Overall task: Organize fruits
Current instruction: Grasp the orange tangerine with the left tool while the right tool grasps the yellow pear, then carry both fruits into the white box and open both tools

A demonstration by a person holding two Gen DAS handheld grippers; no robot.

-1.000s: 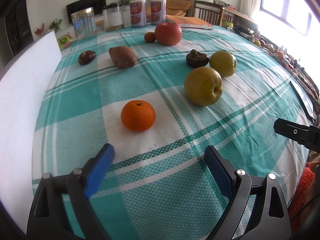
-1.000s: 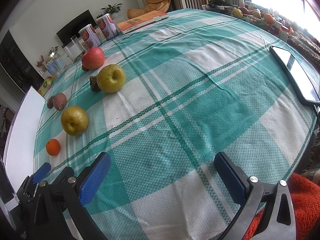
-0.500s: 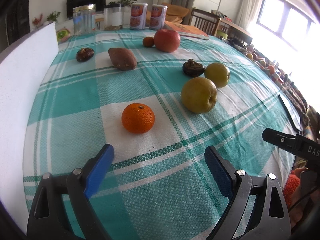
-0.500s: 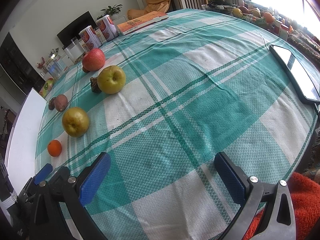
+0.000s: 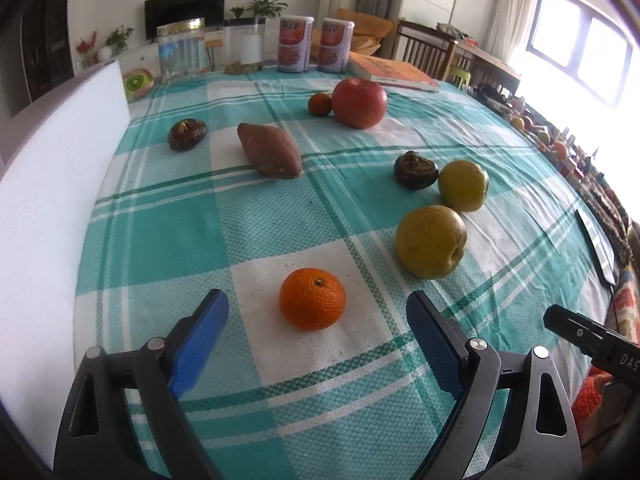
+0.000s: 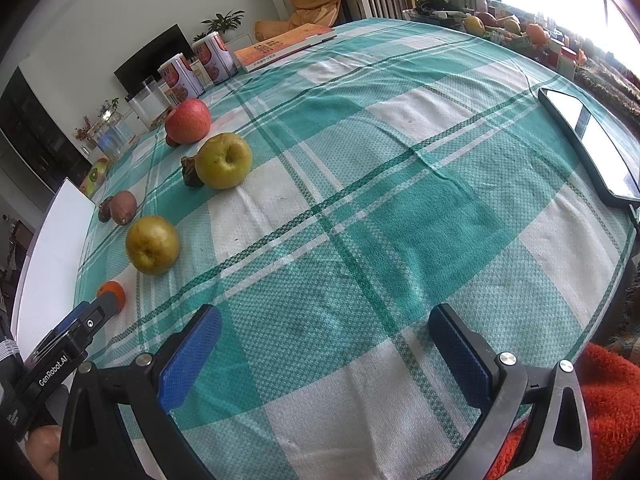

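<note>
While the left gripper (image 5: 316, 320) gapes wide, the mandarin (image 5: 312, 298) sits just ahead between its fingers. It looks light, soft-skinned and round; squeeze gently across its middle. The right gripper (image 6: 324, 340) is wide too, empty.

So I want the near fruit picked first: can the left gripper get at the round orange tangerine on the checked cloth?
Probably yes: the left gripper is open, the round orange tangerine sits just ahead between its fingers, nothing between them.

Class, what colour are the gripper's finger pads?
Blue pads, clearest in the left wrist view.
</note>
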